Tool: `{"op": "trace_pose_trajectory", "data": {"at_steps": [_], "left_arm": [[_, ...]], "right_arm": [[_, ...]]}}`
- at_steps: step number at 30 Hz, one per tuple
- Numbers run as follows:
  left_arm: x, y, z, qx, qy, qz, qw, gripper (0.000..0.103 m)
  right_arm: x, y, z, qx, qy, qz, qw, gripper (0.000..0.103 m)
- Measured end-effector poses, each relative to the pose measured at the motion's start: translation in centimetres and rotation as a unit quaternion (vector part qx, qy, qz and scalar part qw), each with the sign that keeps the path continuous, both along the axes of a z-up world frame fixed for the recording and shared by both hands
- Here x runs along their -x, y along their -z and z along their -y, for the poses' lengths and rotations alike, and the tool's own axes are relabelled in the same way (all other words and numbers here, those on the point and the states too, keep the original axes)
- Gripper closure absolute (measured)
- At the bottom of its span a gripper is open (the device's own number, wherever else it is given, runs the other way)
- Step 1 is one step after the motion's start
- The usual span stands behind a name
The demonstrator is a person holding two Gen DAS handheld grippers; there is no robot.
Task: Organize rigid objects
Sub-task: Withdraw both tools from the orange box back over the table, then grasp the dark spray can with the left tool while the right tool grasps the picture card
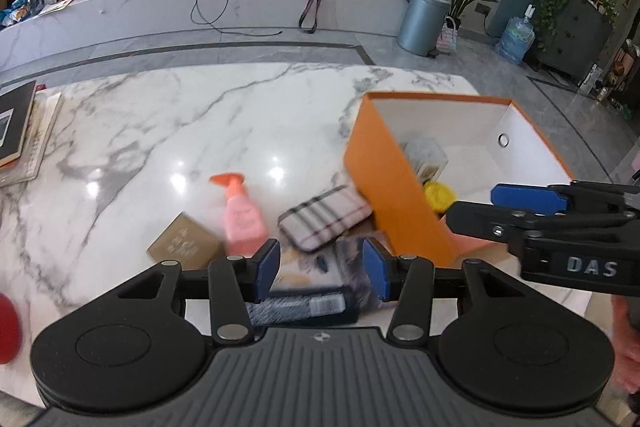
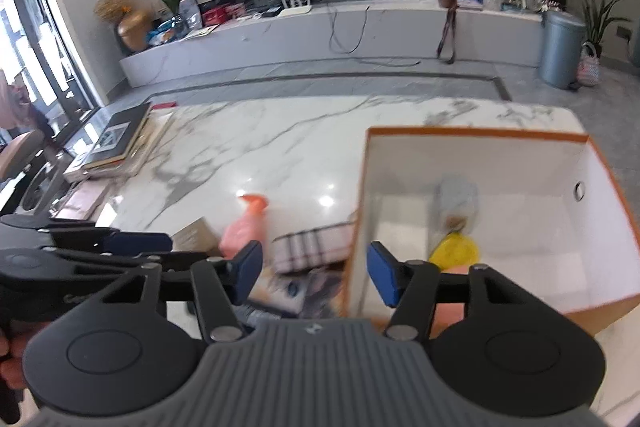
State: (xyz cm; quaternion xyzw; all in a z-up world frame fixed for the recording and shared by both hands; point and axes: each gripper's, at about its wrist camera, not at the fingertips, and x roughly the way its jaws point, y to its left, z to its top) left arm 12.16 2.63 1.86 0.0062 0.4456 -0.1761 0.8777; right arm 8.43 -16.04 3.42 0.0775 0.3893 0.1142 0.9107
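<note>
We take the orange box [image 1: 404, 187] on the marble worktop [image 1: 180, 131] as our landmark. Inside it lie a yellow object [image 2: 454, 251] and a pale packet [image 1: 428, 155]. Just left of it we see a plaid pouch [image 1: 324, 217], a pink spray bottle [image 1: 240, 215] and a brown carton [image 1: 184, 243]; books [image 1: 24, 131] lie well left. Left gripper [image 1: 322, 269] hovers near the box's left corner, right gripper [image 2: 314, 273] straddles its left wall; both point downward, jaws partly open, holding nothing.
</note>
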Motion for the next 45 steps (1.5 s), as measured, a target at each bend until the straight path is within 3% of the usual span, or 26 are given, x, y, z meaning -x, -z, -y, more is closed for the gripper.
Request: {"op": "trace_pose_trajectory", "data": {"at_steps": [6, 12, 16, 21, 27, 32, 38, 42, 45], "left_arm": [[1.2, 1.8, -1.4, -0.014, -0.001, -0.018, 0.9998, 0.047], [1.1, 4.1, -1.4, -0.027, 0.031, -0.036, 0.9985, 0.046], [0.7, 5.8, -0.4, -0.058, 0.072, -0.047, 0.9946, 0.046], [0.3, 7.0, 0.8, -0.103, 0.153, -0.041, 0.9820, 0.045], [-0.3, 8.5, 2.3, -0.164, 0.230, -0.036, 0.9585, 0.045], [-0.5, 9.9, 3.1, -0.192, 0.276, -0.049, 0.9404, 0.042], [-1.0, 10.4, 3.5, -0.201, 0.285, -0.043, 0.9364, 0.041], [-1.2, 11.0, 4.0, -0.217, 0.300, -0.052, 0.9274, 0.042], [-1.6, 11.3, 3.9, -0.212, 0.285, -0.060, 0.9328, 0.045]], "right_arm": [[1.0, 1.9, -2.2, 0.003, -0.027, -0.030, 0.999, 0.051], [0.7, 5.0, -3.5, 0.014, -0.038, -0.076, 0.996, 0.061], [0.4, 6.8, -4.0, 0.038, -0.050, -0.096, 0.993, 0.066], [0.1, 8.7, -3.8, 0.058, -0.034, -0.118, 0.991, 0.066], [-0.7, 10.6, -2.9, 0.060, -0.008, -0.144, 0.988, 0.063], [-1.1, 11.4, -2.7, 0.065, -0.003, -0.151, 0.986, 0.058], [-1.5, 12.5, -2.2, 0.064, 0.009, -0.163, 0.985, 0.057], [-1.6, 12.7, -1.7, 0.059, 0.021, -0.161, 0.985, 0.047], [-1.8, 12.7, -1.3, 0.050, 0.028, -0.162, 0.985, 0.046]]}}
